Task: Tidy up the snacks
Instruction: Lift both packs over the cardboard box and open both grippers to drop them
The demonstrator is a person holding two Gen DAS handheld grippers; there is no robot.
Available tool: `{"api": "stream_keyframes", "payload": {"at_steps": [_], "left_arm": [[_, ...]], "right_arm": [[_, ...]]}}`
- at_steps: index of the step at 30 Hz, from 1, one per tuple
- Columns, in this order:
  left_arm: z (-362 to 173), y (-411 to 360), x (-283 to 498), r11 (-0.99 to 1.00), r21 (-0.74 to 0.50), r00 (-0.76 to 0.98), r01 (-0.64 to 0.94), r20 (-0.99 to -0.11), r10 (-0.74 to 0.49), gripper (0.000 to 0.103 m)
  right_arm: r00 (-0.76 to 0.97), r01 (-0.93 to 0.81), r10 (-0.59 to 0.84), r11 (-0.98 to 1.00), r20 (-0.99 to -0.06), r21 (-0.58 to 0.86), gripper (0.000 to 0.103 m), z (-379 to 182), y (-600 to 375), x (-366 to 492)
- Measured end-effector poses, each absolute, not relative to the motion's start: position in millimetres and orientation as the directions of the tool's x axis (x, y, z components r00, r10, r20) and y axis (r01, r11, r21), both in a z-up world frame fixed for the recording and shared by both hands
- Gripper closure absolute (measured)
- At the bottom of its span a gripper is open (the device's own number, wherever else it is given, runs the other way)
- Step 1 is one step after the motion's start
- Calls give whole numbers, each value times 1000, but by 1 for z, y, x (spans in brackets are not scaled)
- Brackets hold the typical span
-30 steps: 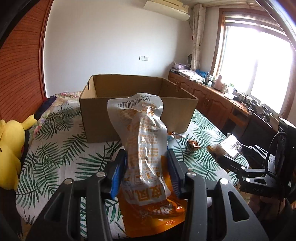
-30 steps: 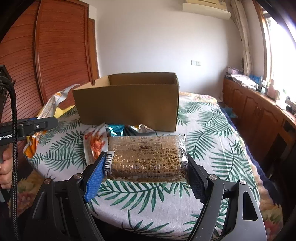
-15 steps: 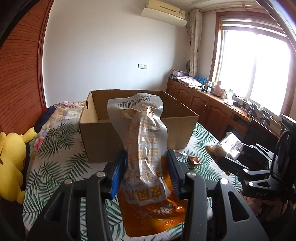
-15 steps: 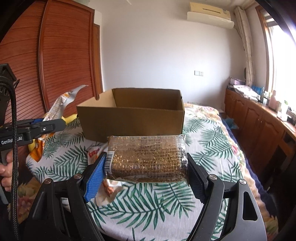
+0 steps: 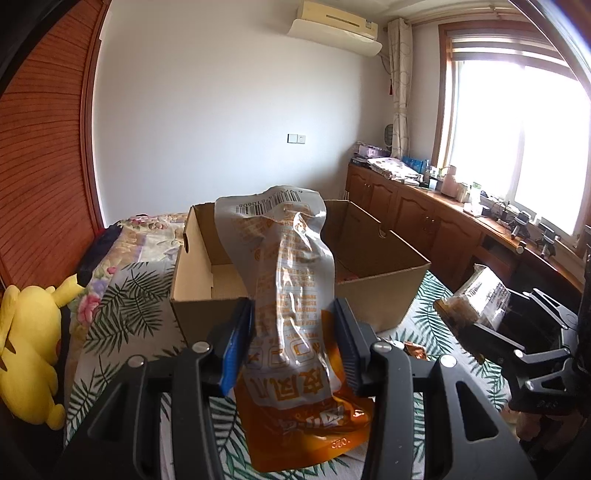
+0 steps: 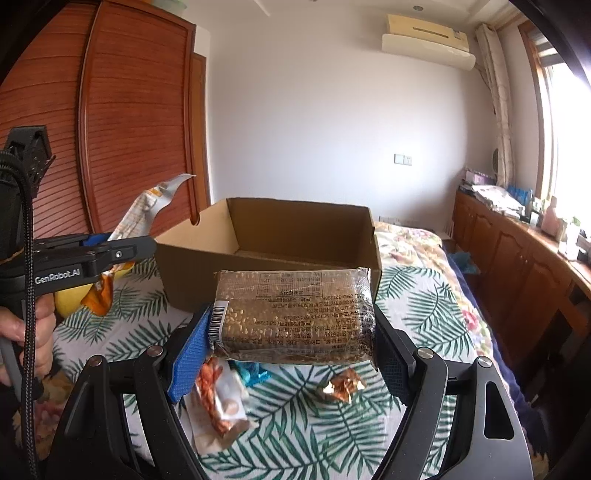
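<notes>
Bedroom, palm-leaf bedspread (image 6: pixel 417 306), open cardboard box (image 5: pixel 376 295) | left gripper (image 5: pixel 293 347) clenched mid-pouch on limp, crinkly orange snack pouch (image 5: pixel 295 314), looks light | right gripper (image 6: pixel 291 339) clamping firmer brown snack brick (image 6: pixel 295 317) by its ends | both held near box.

I see a yellow plush toy (image 5: pixel 27 354) lying at the bed's (image 6: pixel 413 295) left edge (leaf-print cover), a wall air conditioner (image 5: pixel 334 27) up high, wooden cabinets (image 5: pixel 413 214) under the bright window (image 5: pixel 517 140), and a louvred wardrobe (image 6: pixel 136 122).
</notes>
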State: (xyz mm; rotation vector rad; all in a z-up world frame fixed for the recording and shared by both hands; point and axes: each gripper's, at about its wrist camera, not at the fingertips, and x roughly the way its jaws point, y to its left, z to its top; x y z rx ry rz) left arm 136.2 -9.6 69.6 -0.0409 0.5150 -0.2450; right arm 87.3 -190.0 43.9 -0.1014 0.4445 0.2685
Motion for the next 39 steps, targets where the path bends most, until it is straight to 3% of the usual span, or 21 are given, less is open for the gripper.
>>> {"api": "stream_keyframes", "payload": {"at_steps": [39], "left_arm": [[68,2,251,981,-127,785,149,-588,-195,58]], "right_arm": [[817,-294,230,955,-529,-39,21,53,-175,194]]}}
